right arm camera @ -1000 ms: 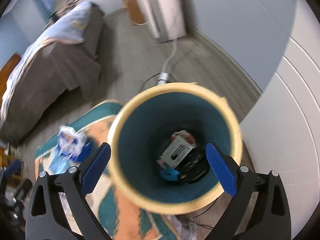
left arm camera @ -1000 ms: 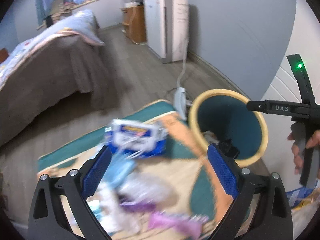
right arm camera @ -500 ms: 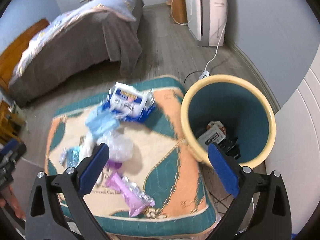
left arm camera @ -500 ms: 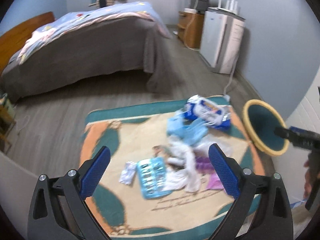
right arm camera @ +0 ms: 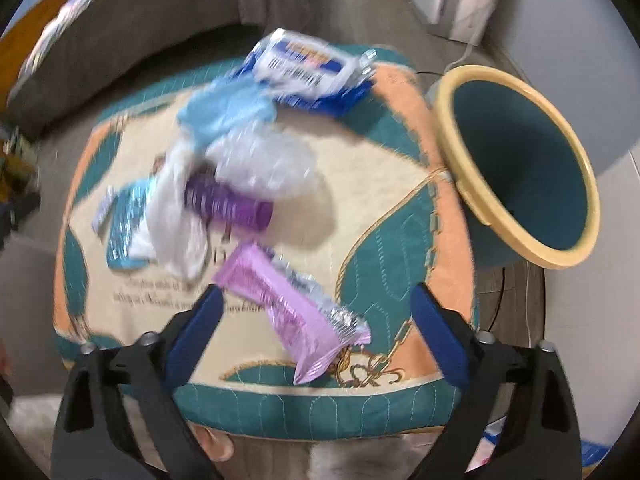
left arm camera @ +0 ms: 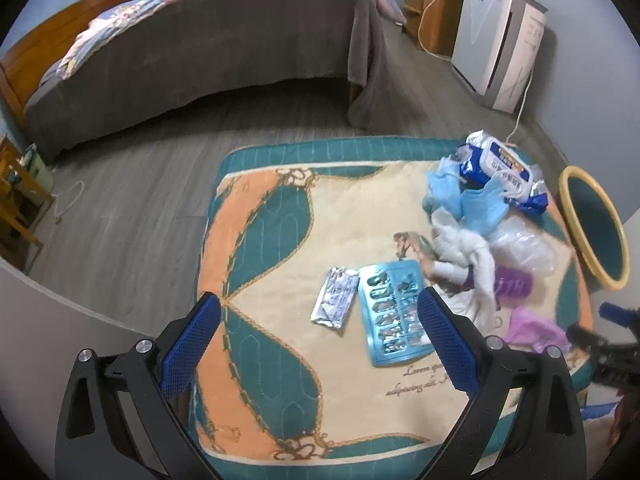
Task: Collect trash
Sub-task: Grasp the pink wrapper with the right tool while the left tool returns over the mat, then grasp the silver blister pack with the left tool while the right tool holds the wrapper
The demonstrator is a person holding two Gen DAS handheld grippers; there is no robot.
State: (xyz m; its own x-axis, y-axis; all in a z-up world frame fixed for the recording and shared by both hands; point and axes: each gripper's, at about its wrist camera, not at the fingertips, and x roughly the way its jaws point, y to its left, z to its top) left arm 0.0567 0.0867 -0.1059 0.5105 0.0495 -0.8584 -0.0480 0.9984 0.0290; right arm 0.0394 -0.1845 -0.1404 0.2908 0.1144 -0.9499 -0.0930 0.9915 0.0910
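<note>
Between spread right gripper (right arm camera: 314, 334) fingers: pink wrapper (right arm camera: 290, 308) on rug (right arm camera: 384, 272); left gripper (left arm camera: 318, 344) likewise spread, empty.

The right-wrist view is motion-blurred; white cloth (right arm camera: 170, 216) beside the purple tube (right arm camera: 228, 204) hides the blister pack (right arm camera: 124, 220).

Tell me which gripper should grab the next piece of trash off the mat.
Right, probably. The right gripper is open with the pink wrapper lying just ahead between its fingers, and the bin sits on its side of the mat. The left gripper, also open, hovers over bare mat beside the blister pack.
</note>
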